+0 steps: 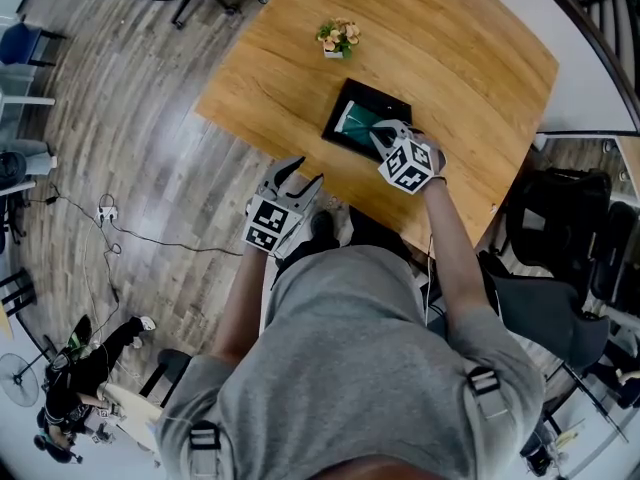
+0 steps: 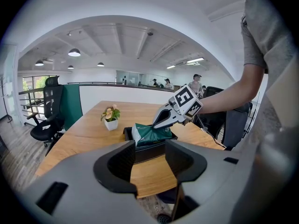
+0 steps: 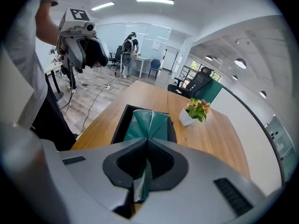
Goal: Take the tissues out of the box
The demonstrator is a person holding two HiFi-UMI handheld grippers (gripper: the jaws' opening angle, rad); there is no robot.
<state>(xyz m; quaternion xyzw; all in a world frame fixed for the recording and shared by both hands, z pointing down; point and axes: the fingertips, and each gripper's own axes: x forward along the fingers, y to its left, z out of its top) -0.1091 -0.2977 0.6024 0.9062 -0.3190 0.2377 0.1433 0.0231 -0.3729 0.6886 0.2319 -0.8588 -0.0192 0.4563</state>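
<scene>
A black open box point(image 1: 345, 103) lies on the wooden table point(image 1: 460, 58), and a dark green tissue pack point(image 1: 357, 120) sits in it. My right gripper point(image 1: 380, 135) reaches down over the box and is shut on the pack's wrapper. In the right gripper view the green film point(image 3: 148, 125) is pinched between the closed jaws, with one end of the pack raised above the box rim point(image 3: 120, 120). The left gripper view shows the same grip on the pack point(image 2: 152, 133). My left gripper point(image 1: 300, 175) hangs open beyond the table's near edge, with nothing between its jaws.
A small white pot with flowers point(image 1: 338, 38) stands on the table beyond the box. Black office chairs point(image 1: 560, 238) are at the table's right side. Cables point(image 1: 150, 238) lie on the wood floor to the left.
</scene>
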